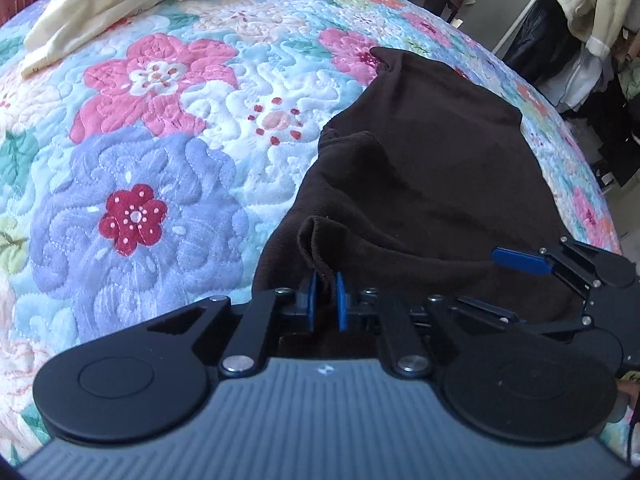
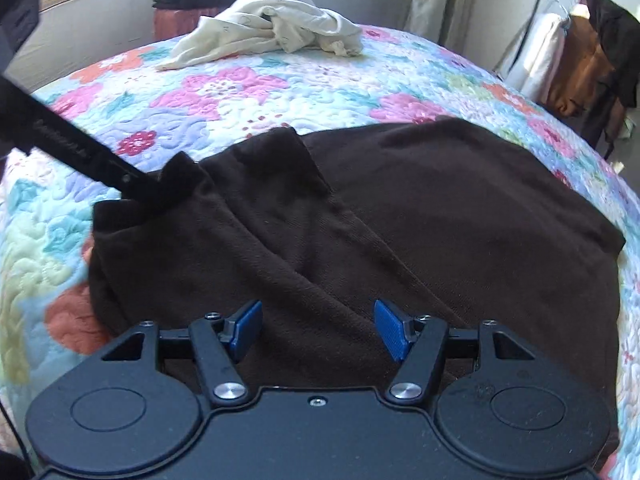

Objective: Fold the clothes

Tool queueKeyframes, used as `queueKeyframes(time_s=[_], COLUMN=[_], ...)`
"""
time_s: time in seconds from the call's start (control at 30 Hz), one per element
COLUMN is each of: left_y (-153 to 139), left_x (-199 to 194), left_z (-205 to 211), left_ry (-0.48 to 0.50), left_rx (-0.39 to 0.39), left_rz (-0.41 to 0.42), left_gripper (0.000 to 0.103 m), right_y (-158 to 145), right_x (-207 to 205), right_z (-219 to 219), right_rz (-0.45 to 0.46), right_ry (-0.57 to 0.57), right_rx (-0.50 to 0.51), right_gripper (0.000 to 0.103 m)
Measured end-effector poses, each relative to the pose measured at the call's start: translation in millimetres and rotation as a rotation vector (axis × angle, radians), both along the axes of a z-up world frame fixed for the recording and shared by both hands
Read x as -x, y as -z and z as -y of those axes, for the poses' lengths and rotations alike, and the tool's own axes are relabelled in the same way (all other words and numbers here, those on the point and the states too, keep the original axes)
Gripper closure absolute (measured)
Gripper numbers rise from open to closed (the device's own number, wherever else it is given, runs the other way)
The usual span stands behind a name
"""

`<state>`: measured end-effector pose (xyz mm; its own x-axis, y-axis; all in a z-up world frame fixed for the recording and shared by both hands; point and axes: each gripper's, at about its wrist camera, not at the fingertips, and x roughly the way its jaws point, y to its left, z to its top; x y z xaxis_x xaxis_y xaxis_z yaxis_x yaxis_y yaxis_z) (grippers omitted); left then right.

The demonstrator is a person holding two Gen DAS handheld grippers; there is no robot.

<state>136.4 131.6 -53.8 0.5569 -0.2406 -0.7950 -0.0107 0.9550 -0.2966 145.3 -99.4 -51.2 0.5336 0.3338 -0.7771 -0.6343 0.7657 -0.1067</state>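
The dark brown knit garment (image 2: 400, 216) lies half-folded on the floral quilted bed (image 1: 160, 160). Left gripper (image 1: 325, 300) pinches its edge; right gripper (image 2: 316, 330) hovers open. That thin pinch could slip and undo the fold.

Dark brown garment (image 2: 440, 216) is lying partly folded near the quilt's (image 2: 280, 92) near edge, one raised corner bunching. Cream garment (image 2: 276, 24) is sitting crumpled by the far edge.
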Motion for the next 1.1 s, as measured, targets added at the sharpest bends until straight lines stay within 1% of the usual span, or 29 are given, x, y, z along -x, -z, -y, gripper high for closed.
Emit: queueKeyframes(time_s=[0.03, 0.1, 0.13, 0.17, 0.2, 0.23, 0.27, 0.33, 0.43, 0.5, 0.53, 0.57, 0.63, 0.67, 0.73, 0.77, 0.8, 0.83, 0.87, 0.93, 1.0, 1.03, 1.1], left_y=[2, 7, 9, 9, 7, 2, -4, -20, -42, -51, -52, -48, -37, -25, 1, 12, 21, 24, 23, 15, 8, 7, 7], left_x=[-1, -4, -5, -5, -4, -2, 1, 10, 19, 17, 13, 6, -11, -21, -39, -44, -47, -46, -44, -40, -33, -31, -24], left_z=[1, 2, 2, 3, 5, 7, 9, 10, 10, 11, 12, 11, 9, 7, 5, 4, 2, -1, -4, -7, -11, -14, -22], left_ry=[-0.004, 0.005, 0.006, 0.007, 0.007, 0.007, 0.006, 0.005, -0.003, -0.013, -0.017, -0.026, -0.045, -0.052, -0.066, -0.072, -0.076, -0.094, -0.111, -0.115, -0.116, -0.121, -0.131], left_rx=[-0.029, -0.030, -0.021, -0.018, -0.023, -0.036, -0.051, -0.053, -0.022, -0.021, -0.025, -0.026, -0.025, -0.027, -0.051, -0.058, -0.045, -0.018, 0.007, 0.021, 0.022, 0.028, 0.066], left_rz=[-0.005, -0.013, -0.012, -0.004, 0.014, 0.044, 0.076, 0.158, 0.271, 0.321, 0.323, 0.305, 0.258, 0.223, 0.140, 0.104, 0.084, 0.081, 0.076, 0.078, 0.083, 0.068, 0.033], left_gripper=[0.093, 0.090, 0.090, 0.091, 0.098, 0.098, 0.099, 0.099, 0.099, 0.099, 0.099, 0.099, 0.099, 0.099, 0.098, 0.098, 0.098, 0.097, 0.096, 0.096, 0.091, 0.088, 0.073], right_y=[3, 8, 10, 11, 11, 9, 7, -1, -17, -28, -33, -36, -37, -36, -36, -38, -40, -41, -41, -42, -42, -43, -44], right_x=[-3, -7, -6, -4, -3, 0, 3, 10, 19, 22, 22, 18, 5, -1, -11, -11, -9, -5, 0, 9, 19, 24, 35], right_z=[2, 6, 9, 10, 11, 11, 13, 16, 22, 26, 28, 28, 30, 33, 42, 50, 59, 67, 75, 95, 119, 133, 163], right_rz=[-0.012, -0.036, -0.042, -0.039, -0.034, -0.020, -0.002, 0.041, 0.127, 0.183, 0.209, 0.213, 0.184, 0.166, 0.115, 0.096, 0.081, 0.070, 0.061, 0.035, -0.001, -0.016, -0.042], right_ry=[0.004, 0.008, 0.006, -0.001, -0.011, -0.009, -0.003, 0.004, 0.029, 0.043, 0.050, 0.055, 0.084, 0.107, 0.158, 0.182, 0.199, 0.218, 0.238, 0.293, 0.363, 0.405, 0.504], right_rx=[-0.012, -0.038, -0.054, -0.066, -0.074, -0.079, -0.087, -0.113, -0.143, -0.166, -0.176, -0.182, -0.201, -0.211, -0.228, -0.240, -0.250, -0.245, -0.230, -0.205, -0.194, -0.196, -0.217], right_gripper=[0.036, 0.036, 0.037, 0.054, 0.067, 0.083, 0.092, 0.095, 0.095, 0.095, 0.095, 0.095, 0.094, 0.091, 0.091, 0.089, 0.088, 0.081, 0.069, 0.056, 0.055, 0.051, 0.048])
